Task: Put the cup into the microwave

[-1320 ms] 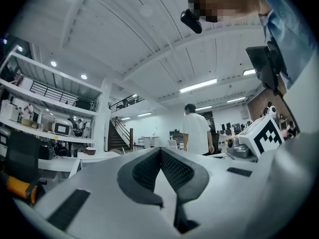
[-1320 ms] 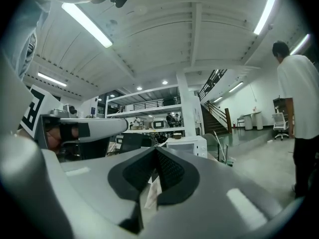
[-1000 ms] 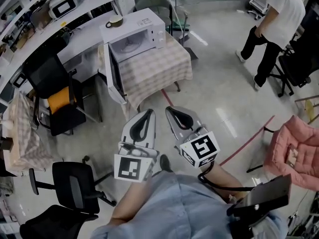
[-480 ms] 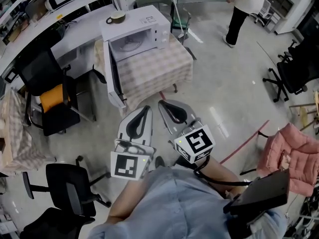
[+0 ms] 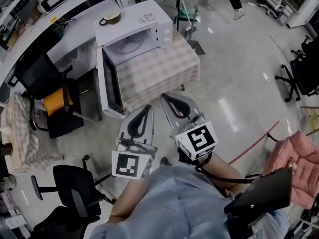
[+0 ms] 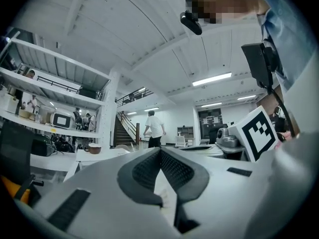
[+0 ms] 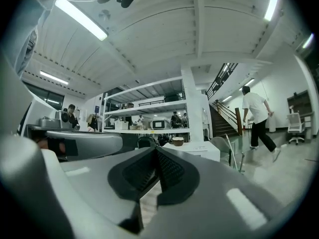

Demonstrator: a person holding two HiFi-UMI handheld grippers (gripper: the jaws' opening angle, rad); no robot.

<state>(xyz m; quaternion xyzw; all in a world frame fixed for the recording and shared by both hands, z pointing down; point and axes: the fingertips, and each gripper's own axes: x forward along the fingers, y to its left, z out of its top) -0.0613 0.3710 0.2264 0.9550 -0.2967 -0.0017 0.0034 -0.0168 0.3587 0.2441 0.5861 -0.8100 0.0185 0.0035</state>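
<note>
Cup [image 5: 110, 17] seen on top of microwave [image 5: 149, 19], door [image 5: 110, 86] swung open, left gripper [image 5: 146, 109] and right gripper [image 5: 168, 97] both closed, nothing held

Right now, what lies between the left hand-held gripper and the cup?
Head view: the checked table, then the open microwave; the cup stands on it.

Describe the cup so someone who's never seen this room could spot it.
Find the checked-cloth table with the white microwave, door open. On its flat top, toward the far left corner, sits the small dark cup, the only object standing there.
</note>
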